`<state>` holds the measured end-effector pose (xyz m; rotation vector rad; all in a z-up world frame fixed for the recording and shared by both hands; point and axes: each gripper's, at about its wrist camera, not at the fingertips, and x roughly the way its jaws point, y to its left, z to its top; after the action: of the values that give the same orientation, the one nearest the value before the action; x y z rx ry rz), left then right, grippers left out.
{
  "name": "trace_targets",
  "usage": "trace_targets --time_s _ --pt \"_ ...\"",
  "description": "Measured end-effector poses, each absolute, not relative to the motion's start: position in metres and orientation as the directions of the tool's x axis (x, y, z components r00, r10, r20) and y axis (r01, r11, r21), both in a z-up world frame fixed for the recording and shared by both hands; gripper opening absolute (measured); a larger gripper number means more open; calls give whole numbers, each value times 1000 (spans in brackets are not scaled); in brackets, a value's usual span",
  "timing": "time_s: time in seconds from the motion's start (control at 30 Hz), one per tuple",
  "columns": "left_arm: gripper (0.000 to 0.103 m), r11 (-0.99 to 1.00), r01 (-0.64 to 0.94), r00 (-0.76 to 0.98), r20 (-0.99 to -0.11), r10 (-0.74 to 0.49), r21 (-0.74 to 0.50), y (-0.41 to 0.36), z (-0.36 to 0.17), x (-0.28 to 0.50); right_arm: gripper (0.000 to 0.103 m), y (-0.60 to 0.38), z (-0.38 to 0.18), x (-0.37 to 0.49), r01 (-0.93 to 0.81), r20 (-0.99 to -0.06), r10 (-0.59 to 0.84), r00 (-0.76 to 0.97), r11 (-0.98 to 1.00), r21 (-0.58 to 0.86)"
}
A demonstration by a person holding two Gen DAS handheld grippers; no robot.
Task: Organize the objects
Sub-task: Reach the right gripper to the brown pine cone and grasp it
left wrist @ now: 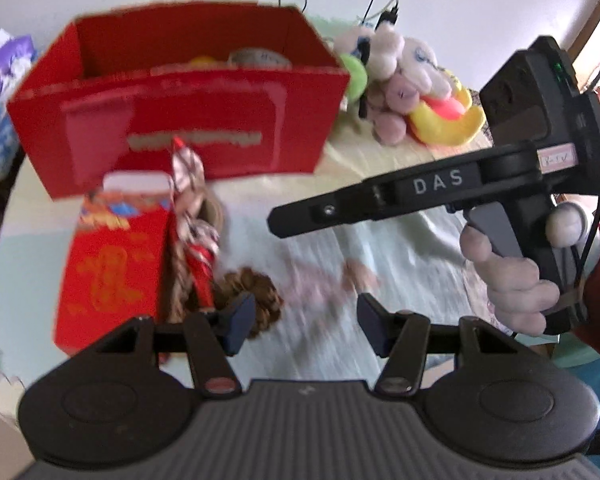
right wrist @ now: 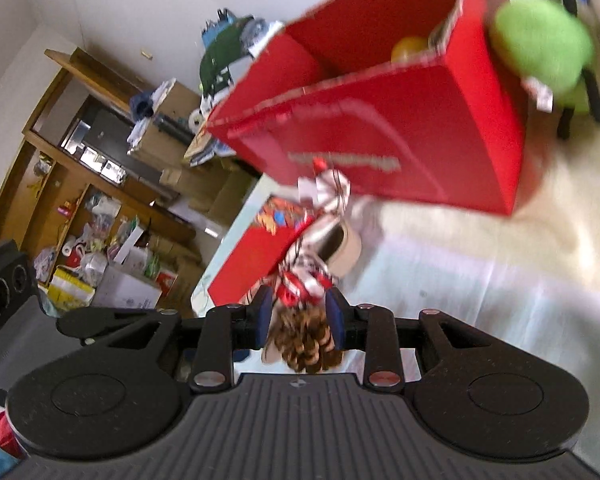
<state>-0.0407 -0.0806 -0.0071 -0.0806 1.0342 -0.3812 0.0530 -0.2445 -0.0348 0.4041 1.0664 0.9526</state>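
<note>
right gripper [right wrist: 298, 326] pinched the doll [right wrist: 308, 344] by its hair (for the red box [right wrist: 400, 140]) | left gripper [left wrist: 302, 322] spread wide, I held nothing

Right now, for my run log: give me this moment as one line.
left gripper: open, holding nothing | right gripper: shut on doll | red box: open-topped, beyond doll | plush toys: beside box
</note>
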Motion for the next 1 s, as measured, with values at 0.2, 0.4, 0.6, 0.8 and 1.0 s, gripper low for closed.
trace_targets --time_s 0.2,0.4,0.6,0.8,1.0 --pt "59 955 214 427 -859 -281 -206 -90 -27 -44 41 -246 -45 52 -442 -562 820 111 547 711" --pt "59 968 177 419 -876 -239 -180 -88 -35 -45 41 -243 -53 55 -431 -567 819 89 545 719" --pt "59 970 123 428 -871 -241 -208 -79 -43 -35 41 -233 -65 59 -425 -590 804 74 561 710" --pt "59 967 82 427 -868 -254 -243 -75 -51 -28 46 -243 -75 59 -367 -567 822 45 542 756" --pt "60 960 98 432 -858 -278 -262 -78 -47 -29 36 -265 -76 59 -311 -540 841 17 518 797"
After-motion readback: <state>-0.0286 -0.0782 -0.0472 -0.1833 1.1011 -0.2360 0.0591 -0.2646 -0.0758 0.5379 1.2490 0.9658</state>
